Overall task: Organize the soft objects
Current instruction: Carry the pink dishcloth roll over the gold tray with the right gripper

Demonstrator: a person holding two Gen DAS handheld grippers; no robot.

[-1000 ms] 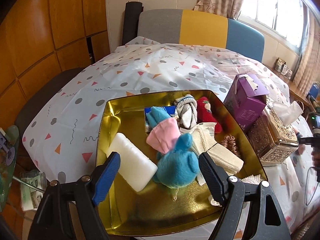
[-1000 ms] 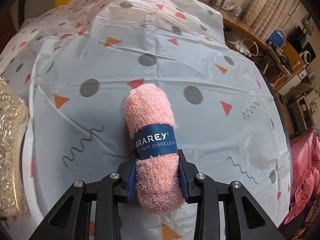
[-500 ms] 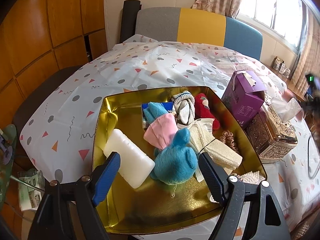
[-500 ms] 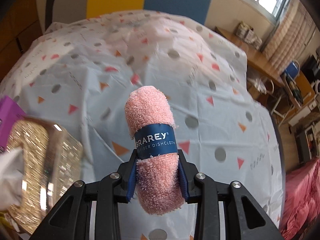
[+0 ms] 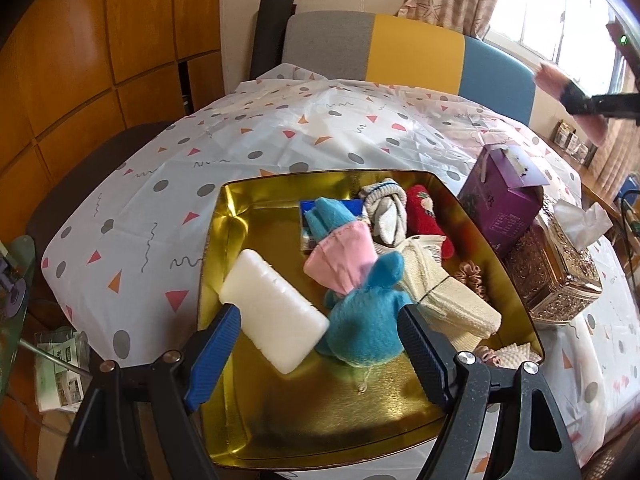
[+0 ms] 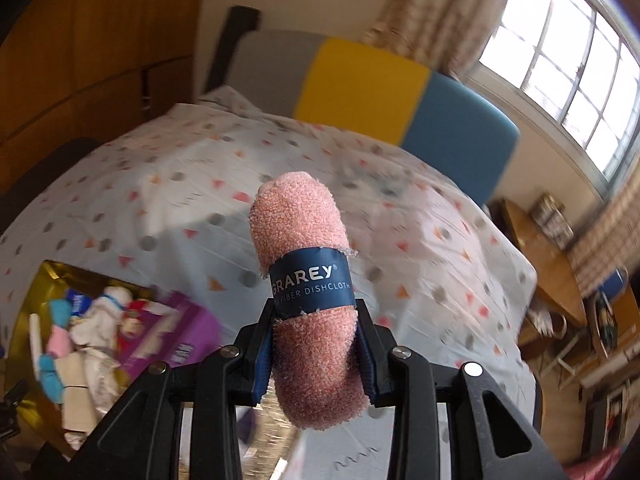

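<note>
Left wrist: left gripper (image 5: pixel 320 350) poised wide apart and empty over the gold tray (image 5: pixel 224 216) of soft items.
Right wrist: right gripper (image 6: pixel 316 350) clamps the pink dishcloth roll (image 6: pixel 308 300) aloft; best released low over the tray's bare floor.

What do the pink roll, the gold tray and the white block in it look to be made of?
Pink roll: fluffy looped pile, probably microfibre; its blue paper band reads "fiber dishcloth".
Gold tray: likely thin metal, polished, since its walls mirror the things inside.
White block: matte, slightly grainy, with rounded corners; it could be foam or sponge, and the look leaves it open.
</note>
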